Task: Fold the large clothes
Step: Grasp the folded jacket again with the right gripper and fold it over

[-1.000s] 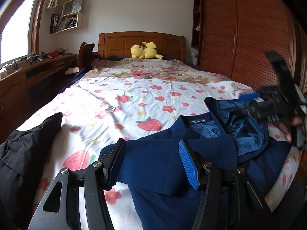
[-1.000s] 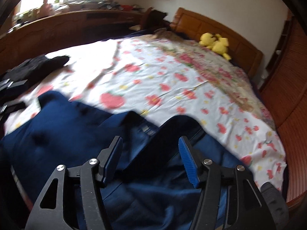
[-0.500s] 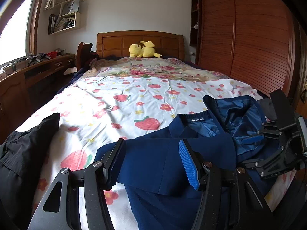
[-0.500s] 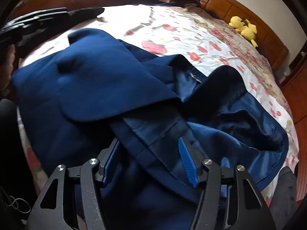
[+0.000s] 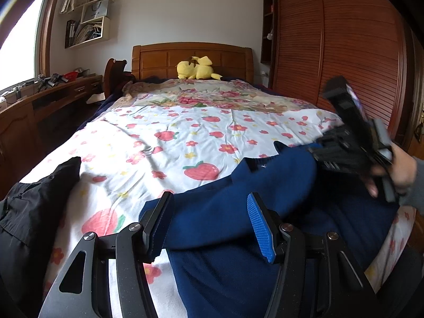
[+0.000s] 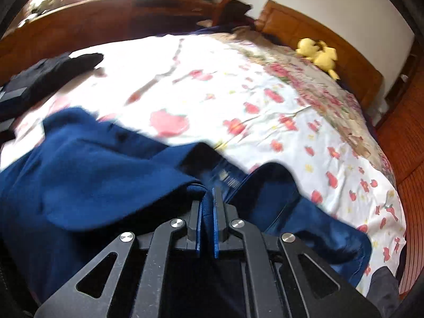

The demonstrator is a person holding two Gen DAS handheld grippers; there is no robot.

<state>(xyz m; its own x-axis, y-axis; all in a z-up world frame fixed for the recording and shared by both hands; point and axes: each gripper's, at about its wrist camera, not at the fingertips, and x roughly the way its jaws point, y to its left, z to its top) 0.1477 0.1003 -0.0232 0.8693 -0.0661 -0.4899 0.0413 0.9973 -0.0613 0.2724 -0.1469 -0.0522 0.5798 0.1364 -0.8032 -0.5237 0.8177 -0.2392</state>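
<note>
A large navy blue jacket [image 5: 238, 212] lies at the near end of the bed on a strawberry-print sheet [image 5: 185, 132]. My left gripper [image 5: 209, 222] is open, its fingers over the jacket's near folded edge, holding nothing. My right gripper [image 6: 206, 212] is shut on a fold of the jacket [image 6: 92, 175] near the collar and lifts it. In the left wrist view the right gripper [image 5: 344, 145] shows at the right, held by a hand, raised above the jacket and blurred by motion.
A black garment [image 5: 34, 204] lies on the bed's near left edge. A yellow plush toy [image 5: 196, 69] sits by the wooden headboard [image 5: 190, 58]. A wooden desk [image 5: 39, 106] runs along the left, a wardrobe [image 5: 344, 53] along the right.
My right gripper has closed on the jacket by the collar and lifted it, pulling the flap over the lining. My left gripper has stayed open and nearly still.
</note>
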